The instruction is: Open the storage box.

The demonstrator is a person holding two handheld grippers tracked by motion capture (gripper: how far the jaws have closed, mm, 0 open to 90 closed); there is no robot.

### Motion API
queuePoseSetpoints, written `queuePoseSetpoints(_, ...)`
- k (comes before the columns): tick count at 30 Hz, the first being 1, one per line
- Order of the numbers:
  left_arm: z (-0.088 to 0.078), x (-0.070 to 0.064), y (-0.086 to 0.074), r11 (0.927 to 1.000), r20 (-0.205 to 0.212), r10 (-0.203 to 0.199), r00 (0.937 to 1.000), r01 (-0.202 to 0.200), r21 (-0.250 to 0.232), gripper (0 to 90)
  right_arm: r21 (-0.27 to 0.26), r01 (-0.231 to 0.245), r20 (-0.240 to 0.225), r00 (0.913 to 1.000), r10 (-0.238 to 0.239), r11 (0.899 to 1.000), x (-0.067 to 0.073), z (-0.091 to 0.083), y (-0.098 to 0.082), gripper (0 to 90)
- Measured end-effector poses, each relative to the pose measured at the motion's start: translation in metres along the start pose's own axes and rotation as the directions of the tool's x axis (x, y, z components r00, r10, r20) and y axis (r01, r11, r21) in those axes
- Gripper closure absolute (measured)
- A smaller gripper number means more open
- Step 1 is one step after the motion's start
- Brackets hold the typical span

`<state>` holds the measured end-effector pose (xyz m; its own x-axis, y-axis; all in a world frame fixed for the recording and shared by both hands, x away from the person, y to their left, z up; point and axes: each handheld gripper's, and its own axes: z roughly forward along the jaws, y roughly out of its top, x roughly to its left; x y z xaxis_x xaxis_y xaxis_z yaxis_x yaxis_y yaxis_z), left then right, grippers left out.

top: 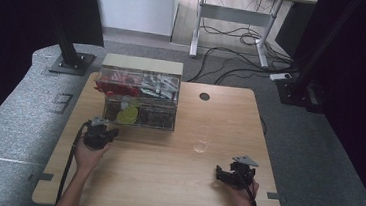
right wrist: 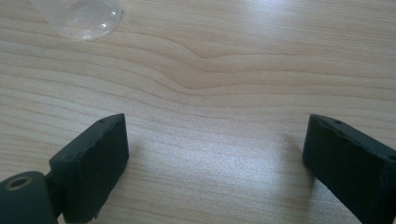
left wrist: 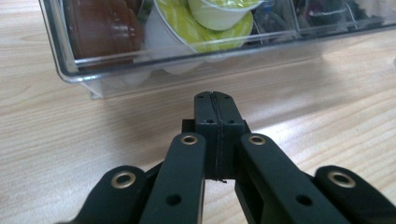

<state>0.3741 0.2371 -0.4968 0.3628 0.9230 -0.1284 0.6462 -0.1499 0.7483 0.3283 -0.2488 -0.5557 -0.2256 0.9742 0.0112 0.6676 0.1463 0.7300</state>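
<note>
The left tool (top: 102, 135) sits on the wooden surface (top: 165, 171) with its jaws pressed together, empty, just before the clear organiser box (top: 138, 99) (yellow-green pods (left wrist: 205, 23) show through its wall). A clear cup (top: 201, 139) stands mid-surface. The right tool (top: 230, 175) rests near the front edge, jaws spread wide, holding nothing.

My left gripper view cuts the clear plastic compartment box (left wrist: 70, 70) off at twelve o'clock, so its yellow-green lidded cups (left wrist: 205, 28) show partly. In my right gripper view, the clear drinking glass (right wrist: 79, 16) is clipped at eleven o'clock. From above, the box's red contents (top: 117, 84) blur together.
</note>
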Motion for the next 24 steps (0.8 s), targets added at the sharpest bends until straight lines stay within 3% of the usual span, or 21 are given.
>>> queuePoseSetpoints(8,0.009,0.004,0.006,0.9998,-0.016,-0.018,0.9997,0.018,0.002,90.0,-0.001,-0.001,0.002,1.0000,0.001,1.000,0.000,0.000,0.000,7.8)
queuePoseSetpoints(24,0.006,0.002,0.014,0.9998,-0.030,0.005,0.9995,-0.004,0.017,90.0,-0.005,-0.001,0.002,1.0000,0.001,1.000,0.000,0.000,0.000,9.1)
